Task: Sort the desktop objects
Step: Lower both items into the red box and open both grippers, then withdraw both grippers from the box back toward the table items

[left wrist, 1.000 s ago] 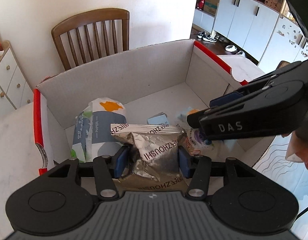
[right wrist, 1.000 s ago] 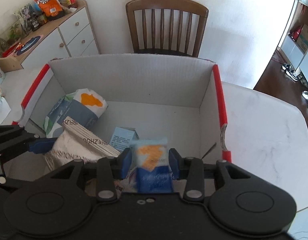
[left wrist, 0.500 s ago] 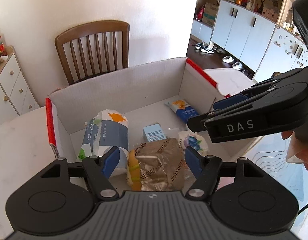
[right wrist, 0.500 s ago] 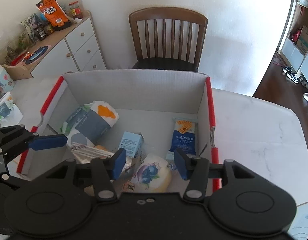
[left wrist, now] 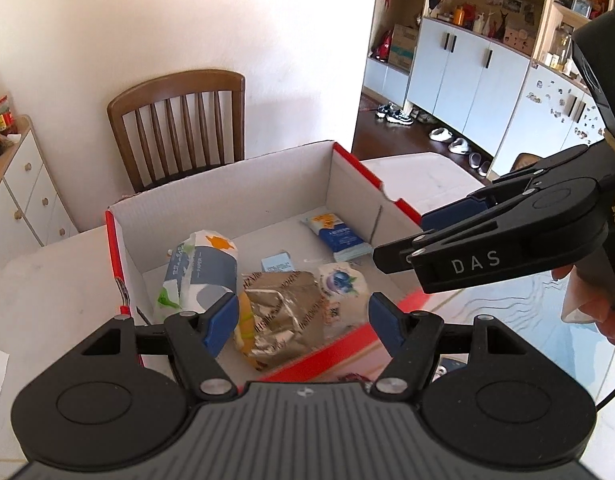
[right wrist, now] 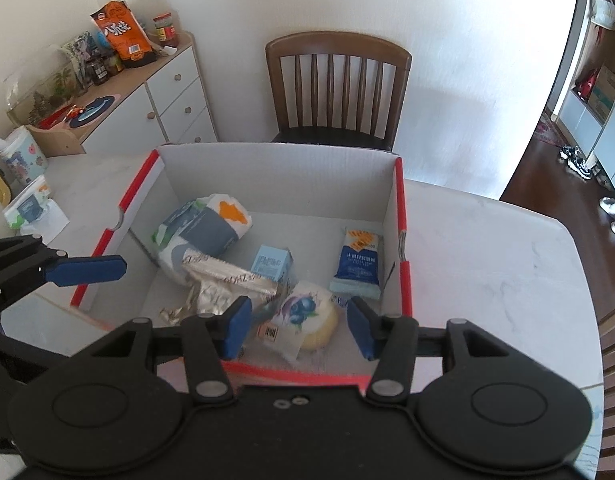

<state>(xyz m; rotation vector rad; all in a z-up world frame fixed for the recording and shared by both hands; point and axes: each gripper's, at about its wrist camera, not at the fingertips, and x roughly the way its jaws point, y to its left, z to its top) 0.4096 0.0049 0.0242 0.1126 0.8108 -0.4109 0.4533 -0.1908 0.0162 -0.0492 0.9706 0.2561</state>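
An open cardboard box with red edges holds a silver snack bag, a tissue pack, a small blue carton, a blueberry bun and a blue wafer pack. My left gripper is open and empty above the box's near edge. My right gripper is open and empty above the same edge; it shows from the side in the left wrist view.
The box sits on a white marble table. A wooden chair stands behind it. A white drawer cabinet with snacks stands at the back left. A tissue pack and a mug sit at the table's left.
Both grippers opened, let the silver bag and the blue wafer pack drop into the box, and then pulled up and back from it.
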